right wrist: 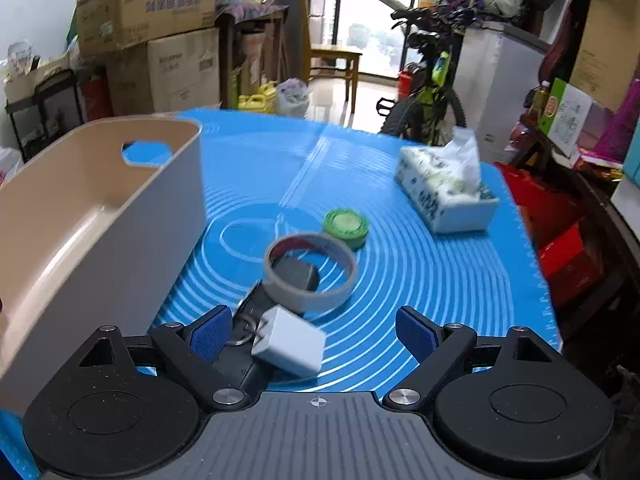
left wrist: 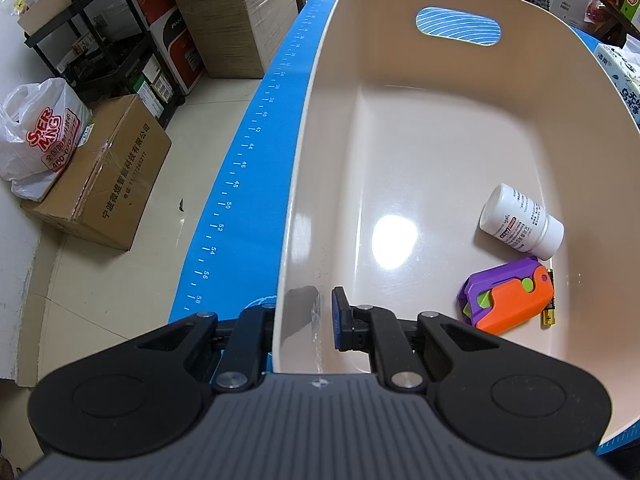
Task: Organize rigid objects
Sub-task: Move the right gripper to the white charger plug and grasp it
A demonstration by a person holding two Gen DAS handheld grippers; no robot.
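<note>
Left gripper [left wrist: 304,320] jaws clenched on bin [left wrist: 296,240] wall; right gripper [right wrist: 312,334] jaws released over charger [right wrist: 290,340]. "SUPER MING" on bag [left wrist: 40,136]; bottle [left wrist: 520,222] print unreadable.

Bottle [left wrist: 520,222] and toy [left wrist: 507,295] in basin [left wrist: 400,160].

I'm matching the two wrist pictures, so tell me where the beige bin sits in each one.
Left wrist: the beige bin fills the centre and right, its near wall clamped by the left gripper.
Right wrist: it stands at the left edge on the blue mat.
Shared landmark: the bin's oval handle cutout.
</note>
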